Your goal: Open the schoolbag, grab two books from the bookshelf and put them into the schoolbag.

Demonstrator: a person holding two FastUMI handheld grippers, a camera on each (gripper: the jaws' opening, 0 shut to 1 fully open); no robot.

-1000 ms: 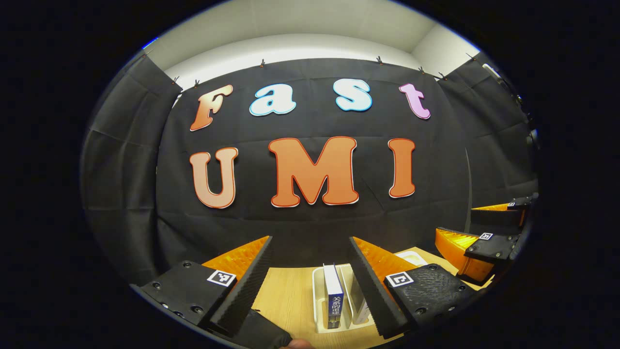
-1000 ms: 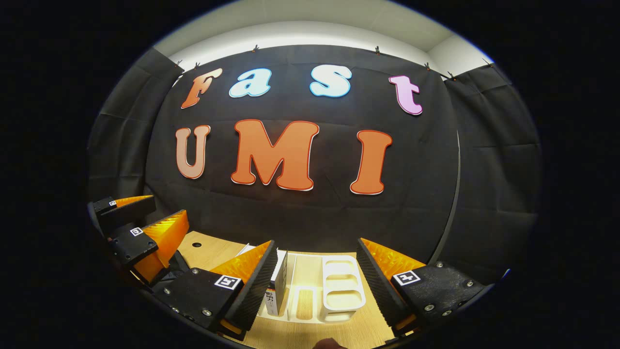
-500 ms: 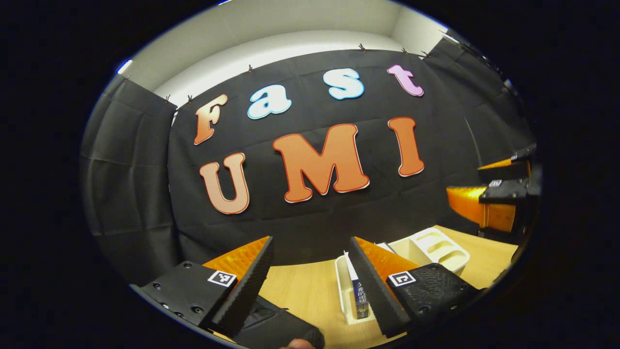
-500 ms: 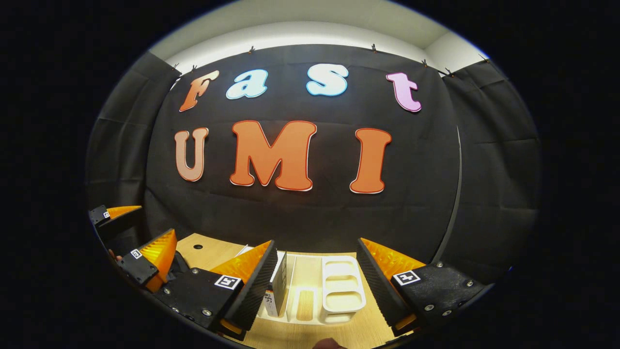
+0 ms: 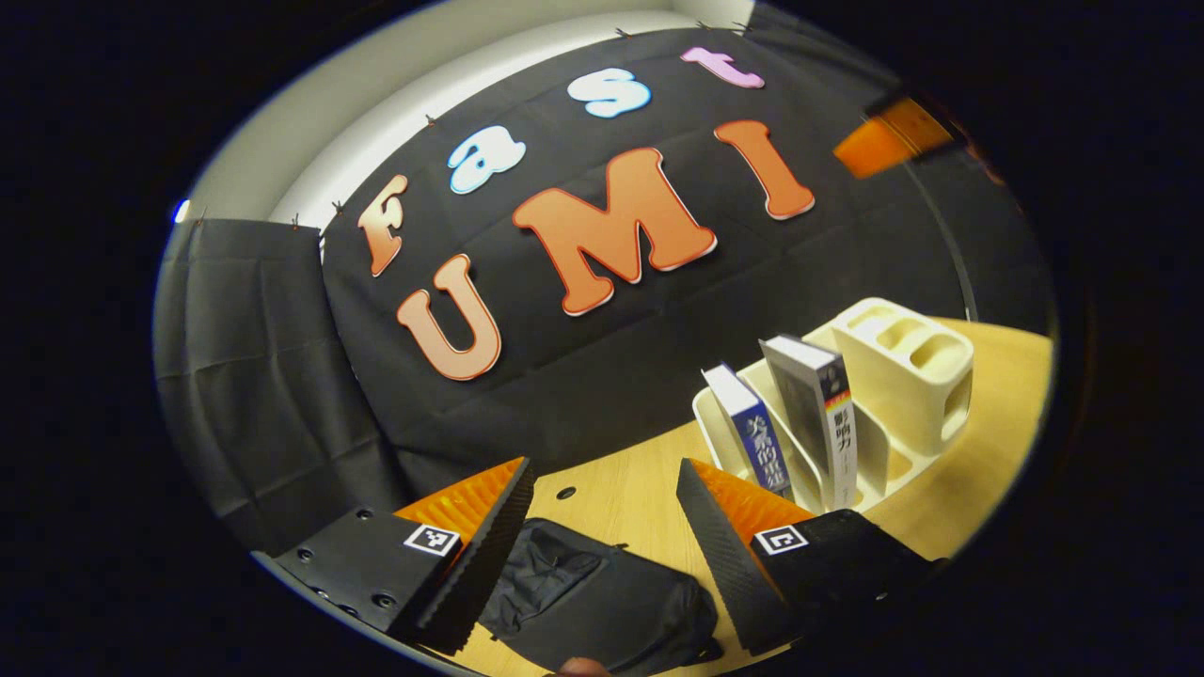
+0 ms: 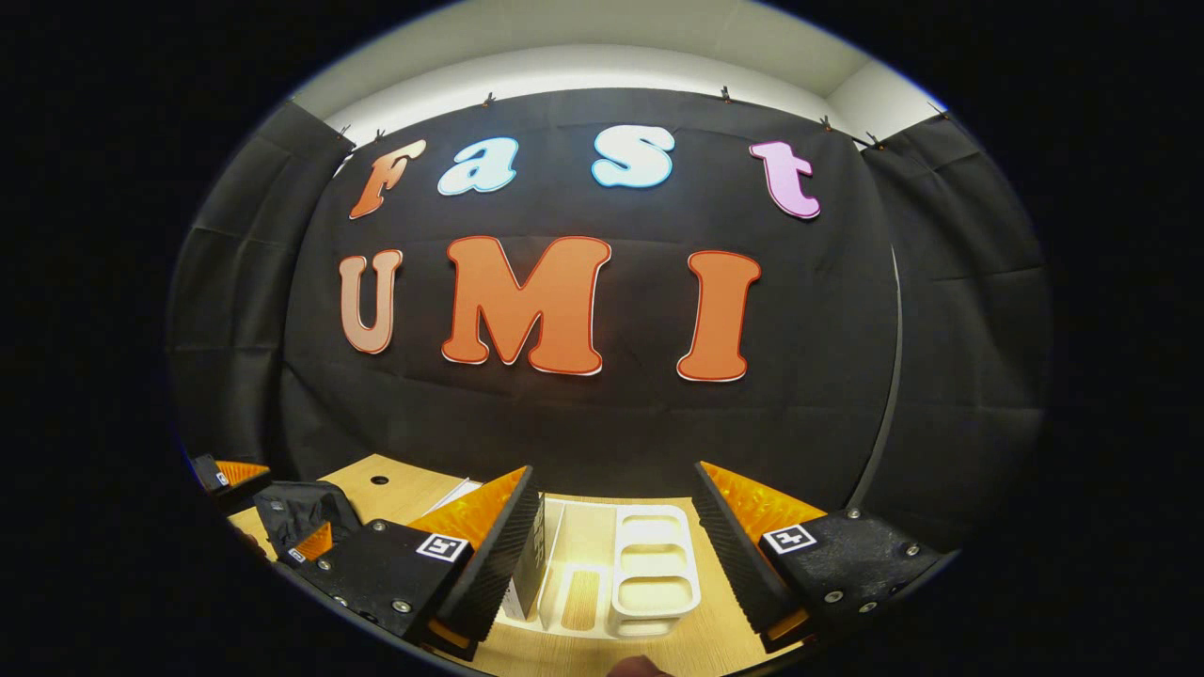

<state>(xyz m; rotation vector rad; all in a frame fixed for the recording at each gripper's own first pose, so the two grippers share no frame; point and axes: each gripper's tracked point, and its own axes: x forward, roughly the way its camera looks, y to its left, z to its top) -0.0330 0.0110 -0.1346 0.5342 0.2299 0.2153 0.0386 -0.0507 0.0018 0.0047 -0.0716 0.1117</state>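
Observation:
The black schoolbag (image 5: 602,602) lies flat on the wooden table (image 5: 640,489), below and between the fingers of my left gripper (image 5: 604,467), which is open and empty above it. To the right stands a white bookshelf rack (image 5: 903,376) with a blue book (image 5: 752,437) and a grey book (image 5: 823,414) leaning upright in its slots. My right gripper (image 6: 613,470) is open and empty, hovering in front of the rack (image 6: 649,574). One book (image 6: 525,583) is partly hidden behind its left finger. At the far left are the schoolbag (image 6: 301,508) and the left gripper (image 6: 275,508).
The black cloth wall closes the back and both sides just behind the table. A small round hole (image 5: 565,492) sits in the tabletop near the bag. The right gripper (image 5: 884,141) is a blurred shape high at the upper right of the left gripper view.
My left gripper has swung left and tilted downward, bringing the schoolbag under its fingers and leaving the rack to its right. The right gripper has hardly moved.

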